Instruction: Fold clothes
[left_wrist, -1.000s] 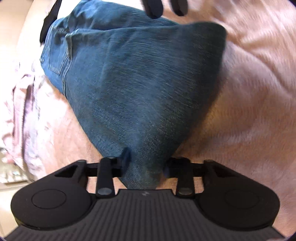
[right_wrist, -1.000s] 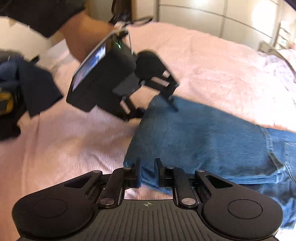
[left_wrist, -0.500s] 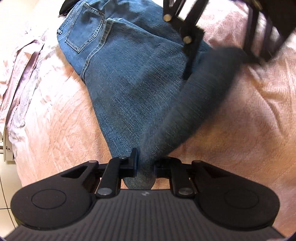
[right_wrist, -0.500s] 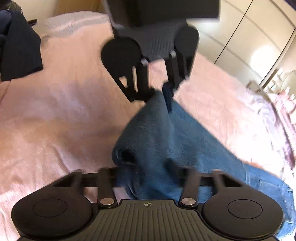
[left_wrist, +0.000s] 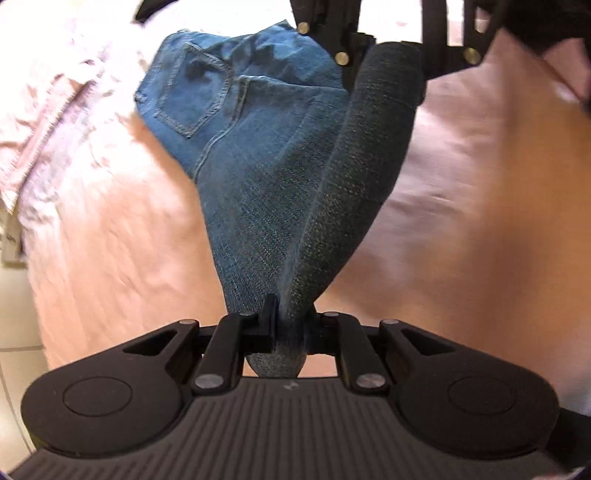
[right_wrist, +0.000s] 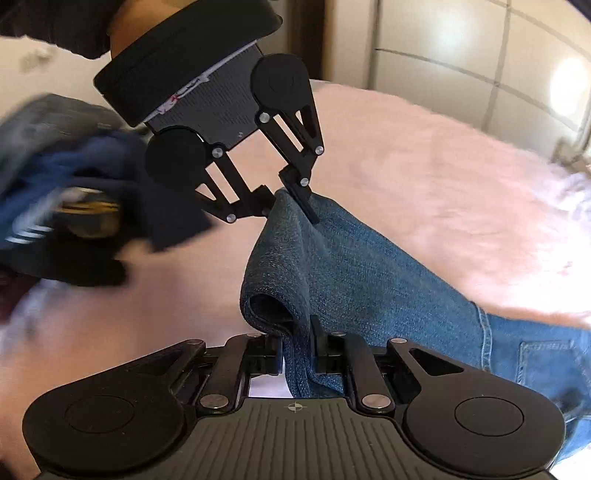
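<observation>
Blue jeans lie on a pink bed with the back pocket at the far end. The leg end is lifted off the cover and hangs between both grippers. My left gripper is shut on one corner of that hem, with denim bunched between its pads. In the right wrist view the left gripper pinches the far corner from above. My right gripper has its jaws closing on a fold of the jeans, pads pressing the cloth. It shows again at the top of the left wrist view as the right gripper.
A pink fuzzy bedspread covers the bed. A pale pink garment lies at its left edge, with floor tiles beyond. A blurred pile of dark clothes sits to the left, wardrobe doors behind. A dark sleeve is overhead.
Both grippers have risen and carried the leg end of the jeans up off the bed. The left gripper has narrowed onto the denim and rolled; the waist end now lies farther off.
</observation>
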